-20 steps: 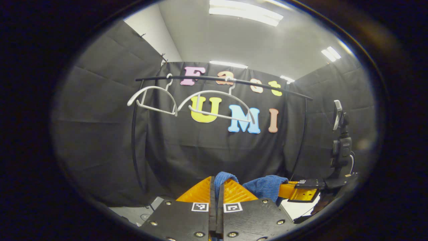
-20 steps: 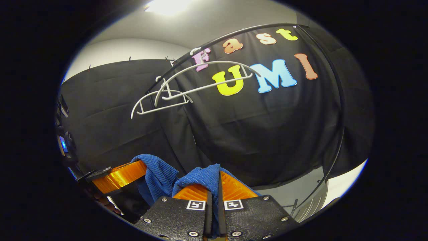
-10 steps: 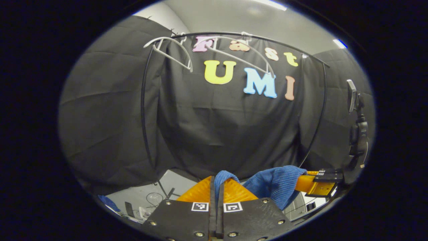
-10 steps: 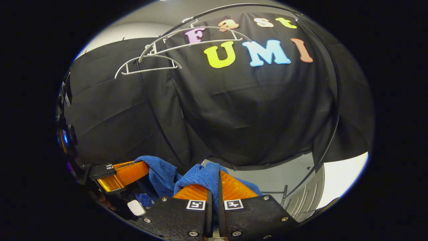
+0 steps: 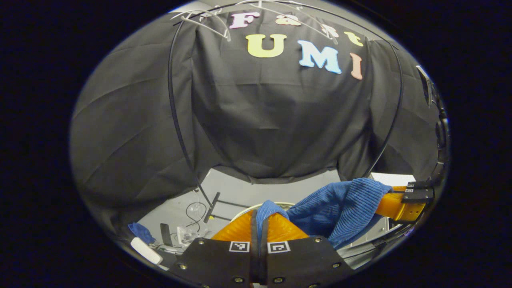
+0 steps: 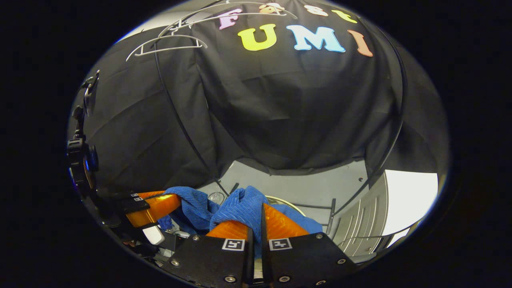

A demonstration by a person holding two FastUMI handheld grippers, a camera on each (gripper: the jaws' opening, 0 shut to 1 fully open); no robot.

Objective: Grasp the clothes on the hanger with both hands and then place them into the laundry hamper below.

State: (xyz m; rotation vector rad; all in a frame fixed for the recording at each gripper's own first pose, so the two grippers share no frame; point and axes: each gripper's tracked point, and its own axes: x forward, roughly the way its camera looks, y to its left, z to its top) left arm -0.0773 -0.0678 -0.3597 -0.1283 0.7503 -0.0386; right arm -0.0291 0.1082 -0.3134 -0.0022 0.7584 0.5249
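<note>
The blue knit garment (image 5: 340,208) is off the white hangers (image 6: 168,42) and spans between the two grippers, its long axis running from one to the other. The left gripper (image 5: 260,218) is pressed together on one bunched end of the cloth; the right gripper (image 6: 256,216) is pinching the other end the same way. The landmark is the pale round hamper rim (image 6: 286,201), a short arc showing just beyond the right gripper's tips and below the cloth. Both grippers appear about equally near it. Judged from this, the coming move is straight down. The black rack posts (image 6: 180,120) flank the rim, with open floor (image 6: 304,188) beyond it.
</note>
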